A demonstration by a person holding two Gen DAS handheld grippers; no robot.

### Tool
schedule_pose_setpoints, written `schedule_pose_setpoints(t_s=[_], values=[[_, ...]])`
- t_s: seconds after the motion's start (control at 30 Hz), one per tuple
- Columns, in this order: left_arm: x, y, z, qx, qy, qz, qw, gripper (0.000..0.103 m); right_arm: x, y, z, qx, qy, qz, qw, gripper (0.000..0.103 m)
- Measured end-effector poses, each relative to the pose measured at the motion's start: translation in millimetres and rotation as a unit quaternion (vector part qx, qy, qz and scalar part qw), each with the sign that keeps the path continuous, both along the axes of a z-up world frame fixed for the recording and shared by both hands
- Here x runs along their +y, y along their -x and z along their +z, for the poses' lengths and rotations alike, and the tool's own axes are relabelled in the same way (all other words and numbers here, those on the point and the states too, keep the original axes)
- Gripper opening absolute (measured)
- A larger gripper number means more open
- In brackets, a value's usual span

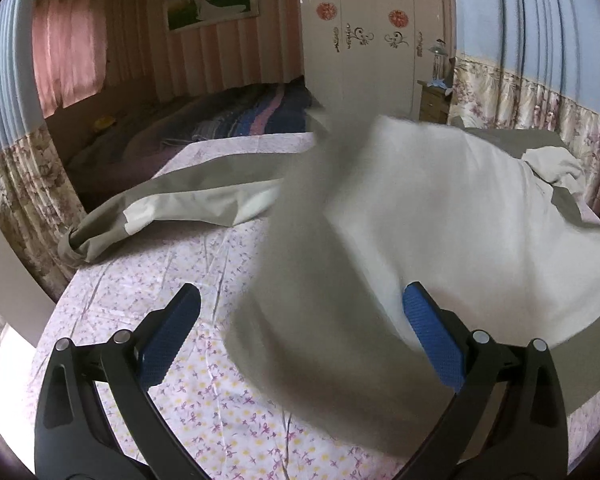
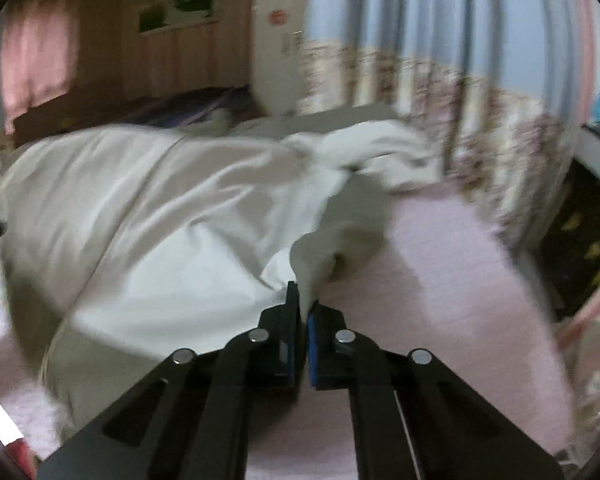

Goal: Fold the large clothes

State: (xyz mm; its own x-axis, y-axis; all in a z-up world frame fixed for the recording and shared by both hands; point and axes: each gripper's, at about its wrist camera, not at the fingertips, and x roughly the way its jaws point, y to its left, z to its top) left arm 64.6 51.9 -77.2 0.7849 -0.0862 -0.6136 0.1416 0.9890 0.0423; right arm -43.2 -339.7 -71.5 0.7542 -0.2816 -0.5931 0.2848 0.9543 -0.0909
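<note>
A large grey and off-white jacket (image 1: 440, 216) lies on a bed with a pink flowered sheet (image 1: 148, 280). One sleeve (image 1: 172, 208) stretches to the left. A blurred grey flap (image 1: 308, 264) hangs in the air between the fingers of my left gripper (image 1: 304, 304), which is open and holds nothing. In the right wrist view the jacket (image 2: 160, 216) is bunched and lifted. My right gripper (image 2: 303, 300) is shut on a fold of its cloth (image 2: 320, 256) just above the sheet (image 2: 440, 280).
A second bed with a dark striped blanket (image 1: 236, 116) stands behind. A white wardrobe (image 1: 364, 40) and a small wooden cabinet (image 1: 434, 100) are at the back. Flowered curtains (image 2: 440, 80) hang along the right side. The bed's left edge (image 1: 66, 288) drops off.
</note>
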Motion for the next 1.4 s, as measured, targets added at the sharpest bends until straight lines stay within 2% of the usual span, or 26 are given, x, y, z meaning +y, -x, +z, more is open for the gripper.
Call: schedule_pose_setpoints(t_s=[0.07,0.13,0.27,0.3,0.33,0.4,0.43,0.5,0.57,0.63,0.7,0.77,0.87,0.9,0.97,1.0,1.03,1.07,1.1,1.17,1.23,1.33,1.4], values=[[-2,-1,-5,0.017,0.017,-0.029,0.9993,0.1,-21,0,1,0.0,0.012,-0.03,0.999,0.004],[-12,-3,-14,0.045,0.03,-0.064,0.9965,0.1,-32,-1,-4,0.006,-0.002,-0.034,0.999,0.004],[-37,5,-32,0.072,0.01,-0.11,0.9912,0.099,-24,4,-11,0.01,0.009,-0.038,0.999,0.004],[-41,7,-36,0.077,0.005,-0.117,0.9901,0.087,-26,6,-11,0.008,0.003,-0.038,0.999,0.004],[-46,9,-41,0.091,0.007,-0.133,0.9869,0.061,-27,6,-10,0.005,-0.008,-0.037,0.999,0.004],[-45,10,-45,0.122,0.026,-0.153,0.9804,0.03,-29,6,-8,-0.001,-0.016,-0.03,0.999,0.004],[-42,14,-43,0.121,0.035,-0.157,0.9795,0.018,-28,7,-5,-0.006,-0.019,-0.021,1.0,0.003],[-30,23,-30,0.11,0.067,-0.165,0.9778,0.009,-26,12,5,-0.026,-0.037,-0.001,0.999,0.003],[-9,37,-4,0.081,0.097,-0.164,0.9783,0.007,-17,17,21,-0.048,-0.043,0.023,0.998,0.003],[8,49,19,0.054,0.092,-0.147,0.9834,0.006,-3,23,35,-0.061,-0.031,0.042,0.997,0.003],[16,57,26,0.054,0.082,-0.138,0.9855,0.005,9,29,41,-0.06,-0.002,0.048,0.997,0.003],[19,66,15,0.077,0.071,-0.135,0.9853,0.006,5,29,31,-0.029,0.016,0.031,0.999,0.003],[27,66,-15,0.116,0.068,-0.123,0.9833,0.009,-16,25,-6,0.047,-0.007,0.007,0.999,0.003],[31,64,-26,0.124,0.068,-0.116,0.9831,0.014,-20,27,-16,0.065,-0.015,0.004,0.998,0.006],[38,63,-35,0.118,0.047,-0.093,0.9875,0.041,-24,34,-27,0.083,-0.023,0.002,0.996,0.014],[43,64,-34,0.106,0.036,-0.077,0.9907,0.071,-26,40,-25,0.077,-0.029,0.005,0.997,0.019],[50,67,-27,0.086,0.029,-0.063,0.9939,0.09,-28,43,-19,0.069,-0.036,0.006,0.997,0.022],[53,68,-22,0.078,0.031,-0.062,0.9946,0.094,-33,50,-7,0.05,-0.043,0.007,0.998,0.031],[57,69,-14,0.068,0.036,-0.064,0.995,0.097,-37,56,7,0.03,-0.043,0.005,0.999,0.05],[65,68,5,0.052,0.042,-0.065,0.9956,0.1,-43,63,37,-0.013,-0.019,-0.006,1.0,0.064],[67,57,23,0.032,0.021,-0.052,0.9979,0.1,-46,57,68,-0.04,0.013,-0.004,0.999,0.064],[58,28,56,0.01,-0.018,-0.031,0.9993,0.1,-52,34,105,-0.067,0.034,0.016,0.997,0.064],[53,9,79,0.001,-0.016,-0.029,0.9995,0.1,-62,13,123,-0.076,0.046,0.022,0.996,0.064]])
